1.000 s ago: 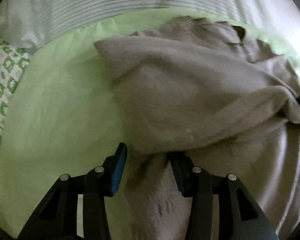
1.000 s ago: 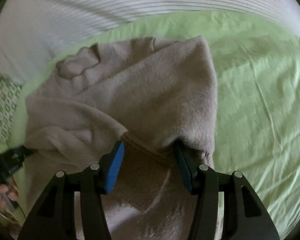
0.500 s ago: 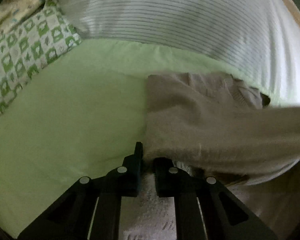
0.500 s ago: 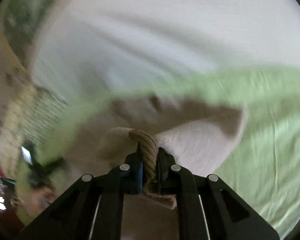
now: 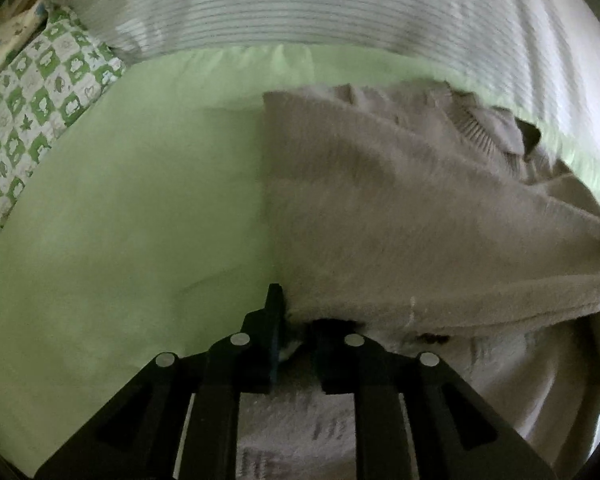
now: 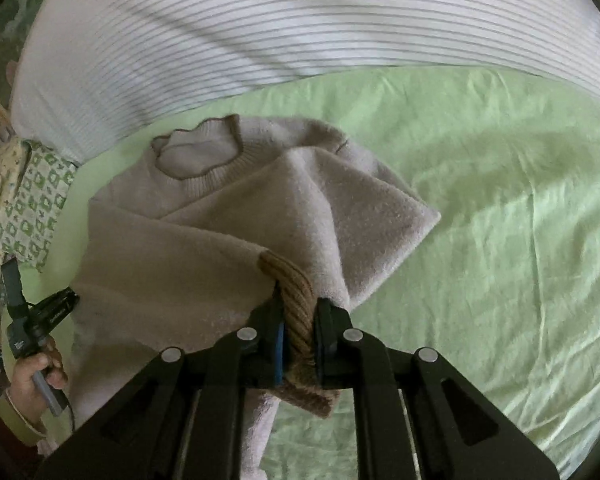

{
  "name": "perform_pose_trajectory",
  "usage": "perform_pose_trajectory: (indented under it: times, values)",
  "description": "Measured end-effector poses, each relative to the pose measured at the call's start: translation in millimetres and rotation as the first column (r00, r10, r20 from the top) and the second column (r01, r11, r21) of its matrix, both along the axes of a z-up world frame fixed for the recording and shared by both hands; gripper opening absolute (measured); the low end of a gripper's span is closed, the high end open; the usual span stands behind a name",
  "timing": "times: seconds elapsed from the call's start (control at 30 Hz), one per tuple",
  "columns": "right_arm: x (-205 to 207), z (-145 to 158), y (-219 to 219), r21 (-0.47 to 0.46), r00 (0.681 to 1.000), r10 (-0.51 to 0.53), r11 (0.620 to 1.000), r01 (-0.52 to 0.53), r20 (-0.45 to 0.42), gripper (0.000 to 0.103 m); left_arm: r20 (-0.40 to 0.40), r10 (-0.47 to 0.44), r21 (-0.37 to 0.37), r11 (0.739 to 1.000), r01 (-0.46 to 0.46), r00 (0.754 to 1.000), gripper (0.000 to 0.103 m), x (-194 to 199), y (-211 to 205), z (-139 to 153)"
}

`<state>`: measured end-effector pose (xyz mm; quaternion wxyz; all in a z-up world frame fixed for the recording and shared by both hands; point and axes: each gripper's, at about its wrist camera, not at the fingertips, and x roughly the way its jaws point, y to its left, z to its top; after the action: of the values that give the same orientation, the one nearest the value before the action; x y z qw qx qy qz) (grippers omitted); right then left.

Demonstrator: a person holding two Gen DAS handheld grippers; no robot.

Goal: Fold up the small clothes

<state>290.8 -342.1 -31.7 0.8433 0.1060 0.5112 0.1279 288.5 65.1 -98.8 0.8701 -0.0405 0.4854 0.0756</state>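
Observation:
A beige fleece sweater lies on the green sheet, its neckline toward the striped duvet. My left gripper pinches the sweater's near left edge; its jaws are opening slightly, with fabric still bunched between them. In the right wrist view the sweater is pulled up into a peak. My right gripper is shut on its brown ribbed cuff. The left gripper and the hand holding it show at that view's left edge.
A white duvet with thin stripes runs along the far side of the sheet. A green-and-white checked pillow lies at the far left. Wrinkled green sheet stretches to the right of the sweater.
A second ago both grippers stood open around the sweater's near edge. Both have since closed on it, and the right one has drawn the brown cuff up, so the fabric peaks.

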Motion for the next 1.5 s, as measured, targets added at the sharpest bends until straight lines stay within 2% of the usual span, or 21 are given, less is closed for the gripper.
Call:
perform_pose_trajectory:
  times: [0.07, 0.13, 0.23, 0.33, 0.5, 0.67, 0.7, 0.73, 0.77, 0.87, 0.97, 1.07, 1.13, 1.2, 1.27, 1.37, 1.43, 1.5]
  values:
    - [-0.2, 4.4, 0.3, 0.014, 1.000, -0.009, 1.000, 0.009, 0.007, 0.017, -0.008, 0.008, -0.017, 1.000, -0.008, 1.000, 0.022, -3.0, 3.5, -1.0]
    - [1.8, 8.5, 3.5, 0.039, 1.000, -0.026, 0.999, 0.027, -0.011, 0.041, -0.015, 0.019, -0.026, 0.999, -0.019, 1.000, 0.028, -8.0, 8.0, -0.5]
    - [-10.1, 14.1, 2.6, 0.087, 0.998, -0.062, 0.994, 0.062, -0.002, 0.056, -0.034, 0.018, -0.013, 1.000, -0.019, 0.999, 0.037, -17.3, 6.9, 1.5]
    - [-33.9, 19.7, 3.9, 0.097, 0.996, -0.085, 0.992, 0.083, 0.014, 0.062, -0.038, -0.011, -0.015, 1.000, 0.010, 0.999, 0.041, -34.2, 1.9, 7.9]
    - [-70.7, 1.0, 12.2, 0.101, 0.998, -0.040, 0.994, 0.045, -0.051, 0.062, -0.045, -0.049, -0.066, 0.997, 0.047, 0.998, 0.044, -62.8, -10.1, 18.0]
    - [-81.1, -20.3, 24.1, 0.144, 0.994, -0.015, 0.989, 0.031, -0.112, 0.062, -0.051, -0.115, -0.096, 0.989, 0.110, 0.992, 0.044, -70.9, -36.6, 23.5]
    - [-82.6, -21.8, 28.4, 0.166, 0.994, 0.008, 0.986, 0.011, -0.113, 0.050, -0.053, -0.125, -0.100, 0.988, 0.119, 0.991, 0.044, -70.5, -40.2, 23.8]
    - [-83.6, -21.9, 31.3, 0.182, 0.993, 0.027, 0.983, -0.006, -0.114, 0.020, -0.057, -0.136, -0.110, 0.986, 0.129, 0.989, 0.044, -69.7, -44.6, 23.6]
    - [-85.4, -21.3, 33.5, 0.176, 0.991, 0.039, 0.984, -0.017, -0.125, 0.010, -0.060, -0.149, -0.121, 0.983, 0.141, 0.987, 0.044, -68.6, -50.6, 24.1]
    - [-97.6, -7.5, 21.8, 0.085, 0.995, 0.011, 0.996, -0.003, -0.096, 0.010, -0.070, -0.172, -0.168, 0.973, 0.159, 0.983, 0.044, -63.3, -60.9, 22.7]
    - [-107.0, 8.9, -16.0, 0.009, 0.994, -0.066, 0.998, 0.067, -0.081, 0.009, -0.086, -0.182, -0.251, 0.955, 0.156, 0.979, 0.044, -55.2, -68.7, 17.3]
    - [-111.4, 4.1, -48.6, -0.039, 0.987, -0.101, 0.994, 0.097, -0.125, 0.008, -0.110, -0.179, -0.306, 0.942, 0.138, 0.978, 0.044, -39.8, -76.0, 6.7]
    - [-112.7, -1.0, -57.8, -0.127, 0.980, -0.145, 0.984, 0.128, -0.138, 0.008, -0.126, -0.142, -0.306, 0.947, 0.097, 0.982, 0.044, -29.1, -76.0, -1.1]
    - [-111.1, -1.0, -64.8, -0.119, 0.975, -0.171, 0.981, 0.155, -0.141, 0.008, -0.136, -0.083, -0.337, 0.941, 0.033, 0.987, 0.044, -19.0, -68.8, -7.3]
    - [-106.9, 4.5, -69.3, -0.079, 0.973, -0.199, 0.978, 0.191, -0.115, 0.009, -0.129, -0.027, -0.383, 0.924, -0.024, 0.991, 0.044, -10.8, -59.8, -7.2]
    - [-88.1, 8.2, -70.7, -0.055, 0.972, -0.218, 0.975, 0.213, -0.091, 0.021, -0.119, 0.036, -0.424, 0.902, -0.083, 0.992, 0.044, -0.6, -51.7, -5.7]
    - [-67.6, 8.6, -69.0, -0.014, 0.970, -0.232, 0.973, 0.232, -0.075, 0.045, -0.121, 0.070, -0.455, 0.883, -0.118, 0.990, 0.044, 7.9, -48.0, -7.0]
    - [-46.7, 9.2, -68.6, 0.045, 0.964, -0.260, 0.964, 0.263, -0.058, 0.049, -0.120, 0.096, -0.490, 0.860, -0.143, 0.988, 0.043, 14.9, -43.6, -7.6]
